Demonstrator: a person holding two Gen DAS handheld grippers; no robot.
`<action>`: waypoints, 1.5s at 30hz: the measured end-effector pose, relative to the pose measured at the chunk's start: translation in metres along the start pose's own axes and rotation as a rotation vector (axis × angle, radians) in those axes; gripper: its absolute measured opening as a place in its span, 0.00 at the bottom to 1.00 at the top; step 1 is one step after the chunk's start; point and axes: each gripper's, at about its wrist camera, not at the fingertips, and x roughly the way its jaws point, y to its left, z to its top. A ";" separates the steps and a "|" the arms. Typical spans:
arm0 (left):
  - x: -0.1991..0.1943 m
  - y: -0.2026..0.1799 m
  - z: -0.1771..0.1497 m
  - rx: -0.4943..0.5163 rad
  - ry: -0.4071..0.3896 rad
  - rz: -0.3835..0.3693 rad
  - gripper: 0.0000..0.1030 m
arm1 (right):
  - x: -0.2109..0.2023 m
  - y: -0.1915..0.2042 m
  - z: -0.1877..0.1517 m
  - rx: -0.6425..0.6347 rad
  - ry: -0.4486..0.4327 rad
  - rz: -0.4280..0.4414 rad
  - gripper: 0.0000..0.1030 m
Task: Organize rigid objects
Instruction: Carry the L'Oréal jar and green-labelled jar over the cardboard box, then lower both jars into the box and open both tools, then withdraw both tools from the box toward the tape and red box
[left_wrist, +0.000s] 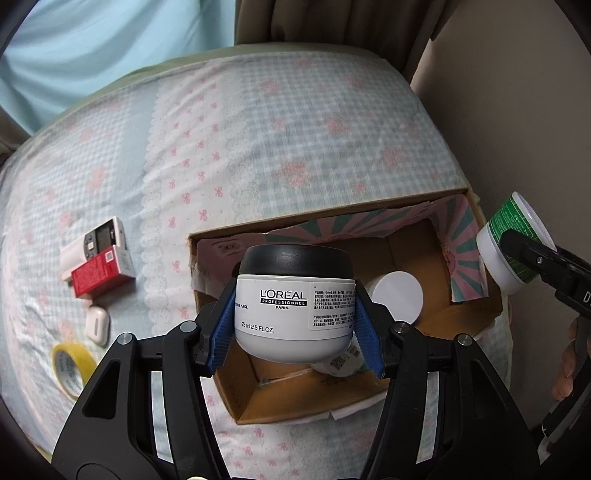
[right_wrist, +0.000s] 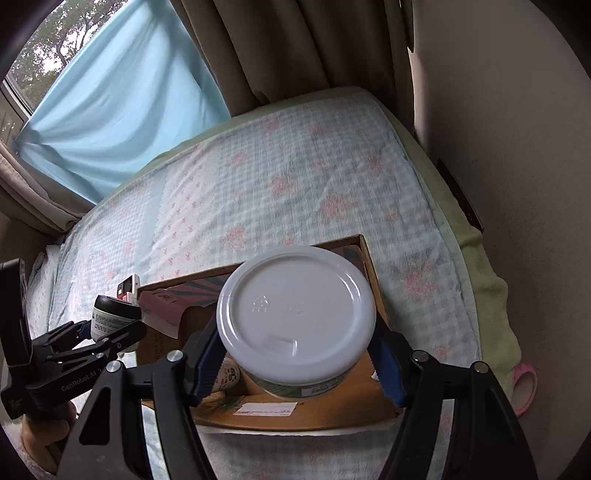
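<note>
Both tongs grip jars above the cardboard box (left_wrist: 476, 314): left tongs (left_wrist: 295, 328) the L'Oréal jar (left_wrist: 291, 295), right tongs (right_wrist: 299, 365) the green-labelled jar (right_wrist: 295, 317).

A home bedroom: a bed (right_wrist: 295, 177) under a floral quilt, with beige curtains (right_wrist: 295, 48) at the window (right_wrist: 33, 55).

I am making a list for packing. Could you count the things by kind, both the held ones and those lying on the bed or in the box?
Jars: 4 (black-lid jar, green-label jar, white-lid jar, jar lying underneath)
Small boxes: 2
Earbud case: 1
Tape roll: 1
Cardboard box: 1
Total: 9
</note>
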 end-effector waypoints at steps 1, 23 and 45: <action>0.008 0.000 0.002 0.008 0.012 -0.003 0.52 | 0.008 0.001 0.000 -0.023 0.005 -0.018 0.64; 0.068 0.009 0.015 0.041 0.110 -0.044 0.88 | 0.075 0.003 0.006 -0.095 0.071 -0.062 0.76; -0.007 0.007 -0.005 0.036 -0.016 -0.005 1.00 | 0.015 0.020 0.002 -0.125 -0.062 -0.062 1.00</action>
